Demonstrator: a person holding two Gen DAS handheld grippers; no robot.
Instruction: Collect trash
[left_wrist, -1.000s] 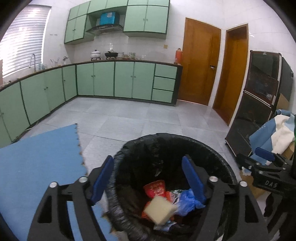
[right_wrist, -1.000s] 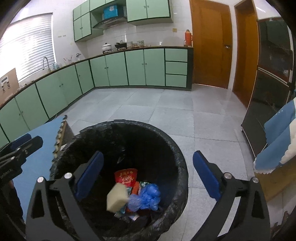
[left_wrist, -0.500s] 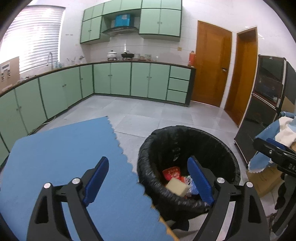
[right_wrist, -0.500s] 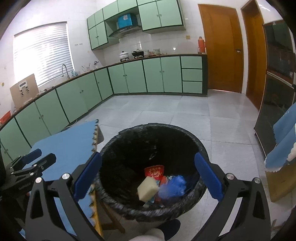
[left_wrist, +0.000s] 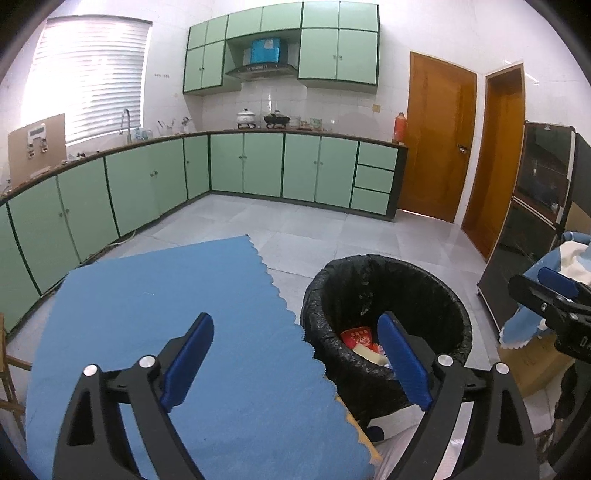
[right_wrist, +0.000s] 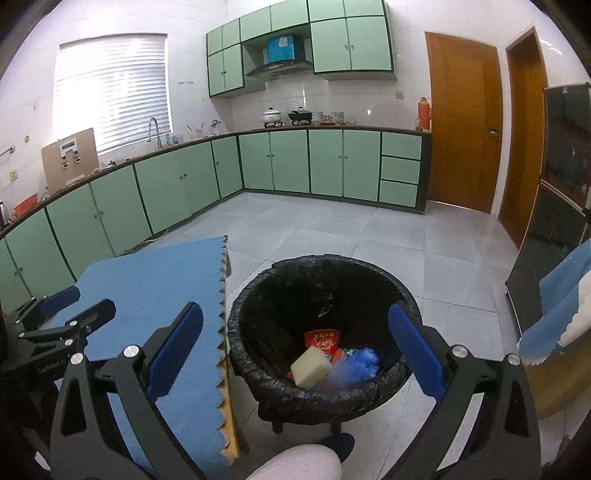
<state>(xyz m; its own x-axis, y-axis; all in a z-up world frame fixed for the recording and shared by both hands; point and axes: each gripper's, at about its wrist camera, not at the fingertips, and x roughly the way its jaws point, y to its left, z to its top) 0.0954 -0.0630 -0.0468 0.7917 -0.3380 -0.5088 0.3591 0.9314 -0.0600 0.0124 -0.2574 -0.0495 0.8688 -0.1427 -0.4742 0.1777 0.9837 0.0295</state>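
A bin with a black liner (left_wrist: 388, 288) (right_wrist: 321, 280) stands on the tiled floor beside a table with a blue mat (left_wrist: 166, 314) (right_wrist: 155, 280). Inside lie a pale yellow sponge block (right_wrist: 310, 366) (left_wrist: 367, 352), a red packet (right_wrist: 321, 338) (left_wrist: 356, 336) and a crumpled blue piece (right_wrist: 360, 363). My left gripper (left_wrist: 293, 325) hangs over the mat's edge and the bin's left side, its jaws opening with nothing between them. Above the bin's near rim my right gripper (right_wrist: 295, 312) stands open and empty.
Green cabinets (left_wrist: 258, 166) line the far and left walls, and two wooden doors (left_wrist: 439, 136) stand at the back right. A dark cabinet (left_wrist: 535, 206) and a blue cloth over a cardboard box (right_wrist: 561, 295) stand right of the bin. A person's knee (right_wrist: 295, 461) shows below.
Both grippers have drawn back and up from over the bin, so it looks smaller and the blue mat fills the left. The left jaws stand slightly wider.
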